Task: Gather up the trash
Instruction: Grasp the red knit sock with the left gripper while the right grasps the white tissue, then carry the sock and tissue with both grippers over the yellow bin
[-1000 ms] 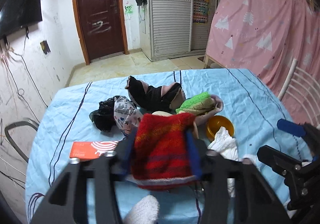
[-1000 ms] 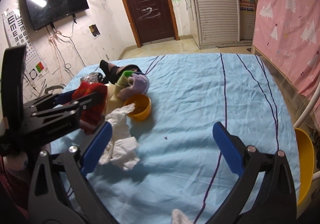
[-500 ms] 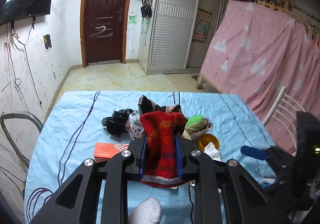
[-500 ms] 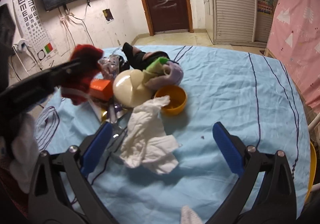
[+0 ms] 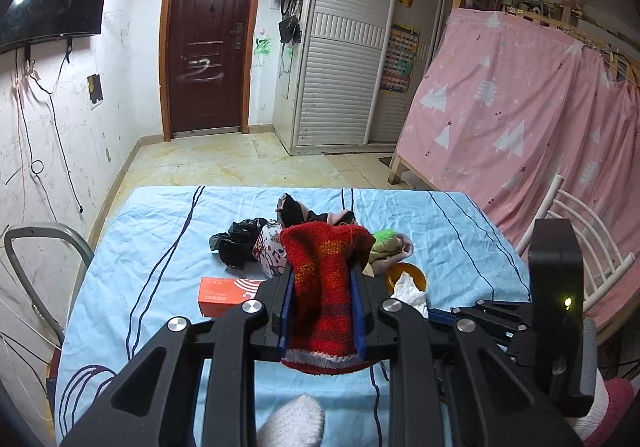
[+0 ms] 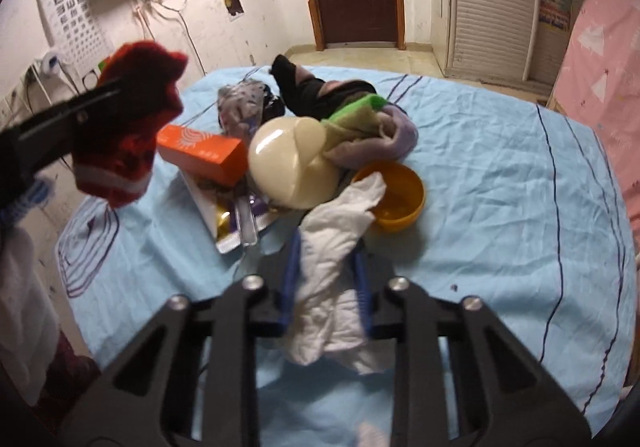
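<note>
On the blue-clothed table (image 6: 500, 167) lies a pile of litter and cloths. My left gripper (image 5: 322, 275) is shut on a red knitted sock (image 5: 320, 311) and holds it above the table; the right wrist view has that sock (image 6: 132, 119) at the left. A crumpled white tissue (image 6: 336, 223) lies in front of an orange bowl (image 6: 400, 195), one end draped on its rim. The jaws of my right gripper (image 6: 327, 251) are closing on the tissue, and the blue pads (image 6: 292, 267) press on it from both sides.
Behind the tissue are a cream dome-shaped lid (image 6: 288, 167), an orange box (image 6: 200, 151), a flat silver packet (image 6: 236, 223), a patterned wrapper (image 6: 240, 107), black cloth (image 6: 320, 91) and green-lilac cloth (image 6: 372, 127). A white chair (image 5: 580, 223) stands right, a grey chair (image 5: 40, 239) left.
My right gripper moved in over the white tissue and went from wide open to shut on it. The left gripper tightened on the red sock and rose with it.
</note>
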`<state>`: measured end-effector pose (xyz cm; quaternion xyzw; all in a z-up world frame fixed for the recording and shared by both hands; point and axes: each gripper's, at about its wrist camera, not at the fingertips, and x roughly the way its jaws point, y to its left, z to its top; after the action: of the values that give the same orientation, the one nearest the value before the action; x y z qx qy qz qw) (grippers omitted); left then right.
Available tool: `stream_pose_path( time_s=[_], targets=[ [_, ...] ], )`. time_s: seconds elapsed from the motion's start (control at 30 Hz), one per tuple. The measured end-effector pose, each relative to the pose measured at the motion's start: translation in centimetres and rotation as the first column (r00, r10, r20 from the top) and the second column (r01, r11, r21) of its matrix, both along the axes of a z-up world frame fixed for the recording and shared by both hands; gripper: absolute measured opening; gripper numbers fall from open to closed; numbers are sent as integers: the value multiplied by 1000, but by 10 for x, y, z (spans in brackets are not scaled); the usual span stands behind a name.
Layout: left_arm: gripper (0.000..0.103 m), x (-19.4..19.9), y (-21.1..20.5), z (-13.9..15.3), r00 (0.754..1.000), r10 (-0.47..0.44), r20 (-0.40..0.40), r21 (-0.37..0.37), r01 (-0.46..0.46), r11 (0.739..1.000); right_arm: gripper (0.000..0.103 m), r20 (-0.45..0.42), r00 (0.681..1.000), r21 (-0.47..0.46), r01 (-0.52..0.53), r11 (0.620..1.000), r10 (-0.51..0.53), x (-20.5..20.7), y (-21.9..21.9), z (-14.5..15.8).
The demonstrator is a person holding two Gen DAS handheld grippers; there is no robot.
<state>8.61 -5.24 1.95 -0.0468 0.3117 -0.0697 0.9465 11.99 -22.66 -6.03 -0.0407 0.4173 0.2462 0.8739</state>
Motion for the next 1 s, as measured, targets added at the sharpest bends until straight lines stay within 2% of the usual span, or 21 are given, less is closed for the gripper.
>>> stream_pose_path(
  time_s=[0.37, 0.73, 1.0],
  targets=[
    [14, -14, -15, 12, 1000, -6, 22, 33, 5, 999, 20, 57, 996, 168, 58, 984, -68, -15, -46, 22],
    [14, -23, -70, 24, 996, -81, 38, 83, 78, 994, 20, 117, 977, 243, 146, 959, -178, -33, -113, 42],
    [14, -25, -128, 29, 980, -191, 60, 79, 186, 979, 20, 140, 940, 296, 261, 919, -312, -47, -188, 46]
  ],
)
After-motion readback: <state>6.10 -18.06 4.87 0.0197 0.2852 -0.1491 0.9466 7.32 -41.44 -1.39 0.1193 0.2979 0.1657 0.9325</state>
